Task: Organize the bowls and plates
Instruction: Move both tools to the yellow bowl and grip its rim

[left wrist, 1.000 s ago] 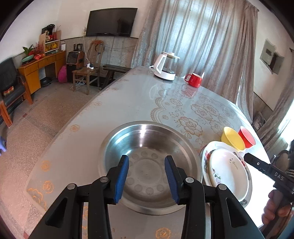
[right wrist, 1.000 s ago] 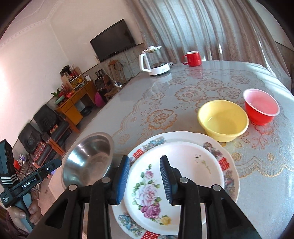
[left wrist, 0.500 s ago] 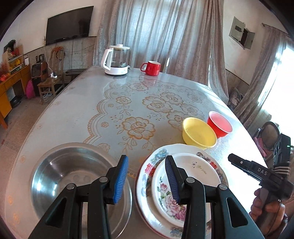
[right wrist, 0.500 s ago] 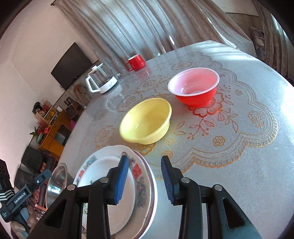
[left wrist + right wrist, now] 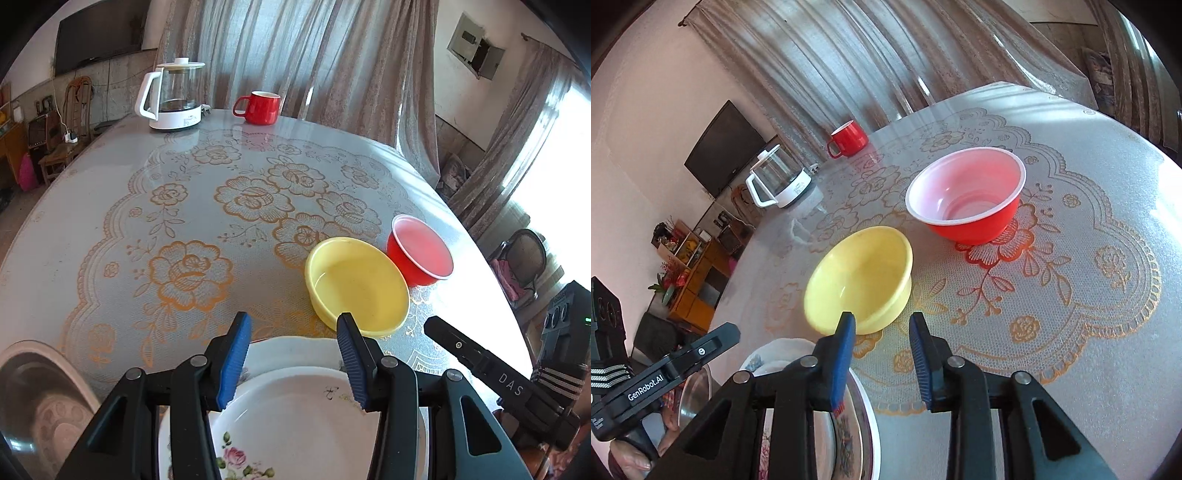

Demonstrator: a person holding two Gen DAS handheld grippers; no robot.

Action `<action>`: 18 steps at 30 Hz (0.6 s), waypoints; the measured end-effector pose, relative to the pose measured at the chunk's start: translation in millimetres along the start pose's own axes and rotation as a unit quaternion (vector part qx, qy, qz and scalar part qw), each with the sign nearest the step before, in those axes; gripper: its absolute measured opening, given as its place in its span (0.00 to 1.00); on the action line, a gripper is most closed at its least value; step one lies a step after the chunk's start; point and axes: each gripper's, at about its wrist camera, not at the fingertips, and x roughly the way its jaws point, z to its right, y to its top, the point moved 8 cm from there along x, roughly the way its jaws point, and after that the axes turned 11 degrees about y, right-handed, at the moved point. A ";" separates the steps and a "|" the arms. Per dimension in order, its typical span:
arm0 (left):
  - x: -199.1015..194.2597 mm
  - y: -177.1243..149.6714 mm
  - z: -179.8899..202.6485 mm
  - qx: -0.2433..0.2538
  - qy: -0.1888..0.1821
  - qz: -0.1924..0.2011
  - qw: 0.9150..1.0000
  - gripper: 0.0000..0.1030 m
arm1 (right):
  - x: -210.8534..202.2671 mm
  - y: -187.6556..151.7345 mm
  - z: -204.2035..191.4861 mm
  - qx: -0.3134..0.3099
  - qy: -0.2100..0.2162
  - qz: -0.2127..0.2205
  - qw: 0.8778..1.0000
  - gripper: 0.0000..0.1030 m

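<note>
1. Left wrist view: the left gripper (image 5: 293, 354) hung over the stacked plates (image 5: 295, 417) at the table's (image 5: 92, 206) near edge, its jaws opening and empty.
2. Right wrist view: the right gripper (image 5: 882, 360) was closing on nothing, just before the yellow bowl (image 5: 858, 278); the red bowl (image 5: 966, 197) sat beyond.

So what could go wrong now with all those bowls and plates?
The right gripper has nothing between its jaws as they close, near the yellow bowl; a pinch on that thin rim might tip it or push it into the red bowl. The left gripper, jaws opening and empty, hovers over the stacked plates, and the small plate could slide off the bigger one. The steel bowl sits near the table's edge, so a bump might knock it off.
</note>
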 end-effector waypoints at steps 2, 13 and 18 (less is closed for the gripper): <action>12.3 3.7 4.4 -0.009 0.000 -0.015 1.000 0.47 | 4.4 4.0 2.8 0.002 -0.003 -0.001 1.000 0.26; 66.1 16.8 16.5 -0.055 -0.011 -0.076 0.996 0.36 | 32.3 17.1 15.6 0.005 -0.008 -0.024 1.000 0.19; 77.2 14.6 21.0 -0.061 -0.027 -0.088 0.994 0.14 | 39.8 15.9 19.7 0.012 -0.001 -0.025 1.000 0.13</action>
